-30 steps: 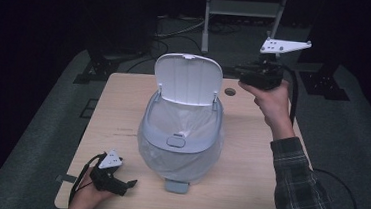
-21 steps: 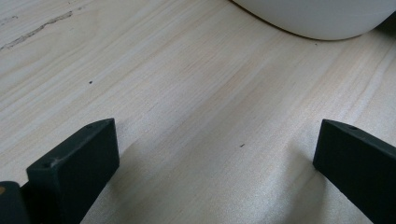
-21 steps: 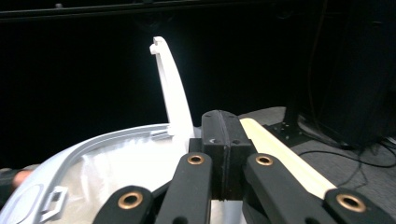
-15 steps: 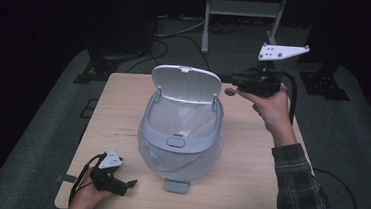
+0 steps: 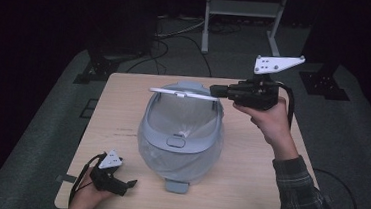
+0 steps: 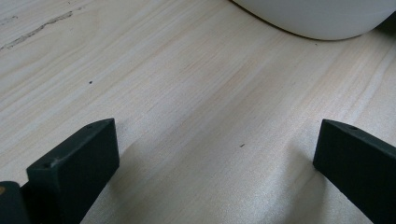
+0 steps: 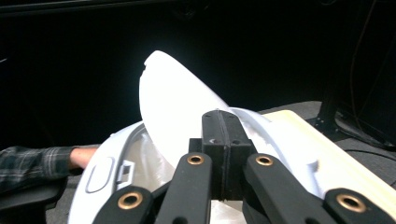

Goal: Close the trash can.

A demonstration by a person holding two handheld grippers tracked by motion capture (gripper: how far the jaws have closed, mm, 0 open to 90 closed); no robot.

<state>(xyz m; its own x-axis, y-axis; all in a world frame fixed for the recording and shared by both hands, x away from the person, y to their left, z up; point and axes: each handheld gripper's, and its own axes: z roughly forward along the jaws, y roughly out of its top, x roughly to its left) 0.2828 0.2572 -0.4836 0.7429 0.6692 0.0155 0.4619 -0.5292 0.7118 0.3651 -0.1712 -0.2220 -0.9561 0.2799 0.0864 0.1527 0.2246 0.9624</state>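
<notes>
A pale grey bin (image 5: 180, 149) lined with a clear bag stands mid-table. Its hinged lid (image 5: 184, 93) hangs about level over the opening, seen edge-on in the high view. My right gripper (image 5: 214, 91) is shut, its tips at the lid's right end. In the right gripper view the closed jaws (image 7: 225, 126) lie against the white lid (image 7: 173, 102), above the bin's rim (image 7: 100, 172). My left gripper (image 5: 129, 184) rests on the table at the front left, open. In the left gripper view its jaws (image 6: 215, 154) stand wide over bare wood, with the bin's base (image 6: 317, 18) ahead.
The wooden table (image 5: 267, 191) has free room on both sides of the bin. A metal stand (image 5: 241, 8) and cables lie on the dark floor behind. A plaid sleeve (image 7: 28, 163) appears beyond the bin in the right gripper view.
The lid has swung down from upright to about level. My right gripper has moved left and slightly down with it. The left gripper has stayed put.
</notes>
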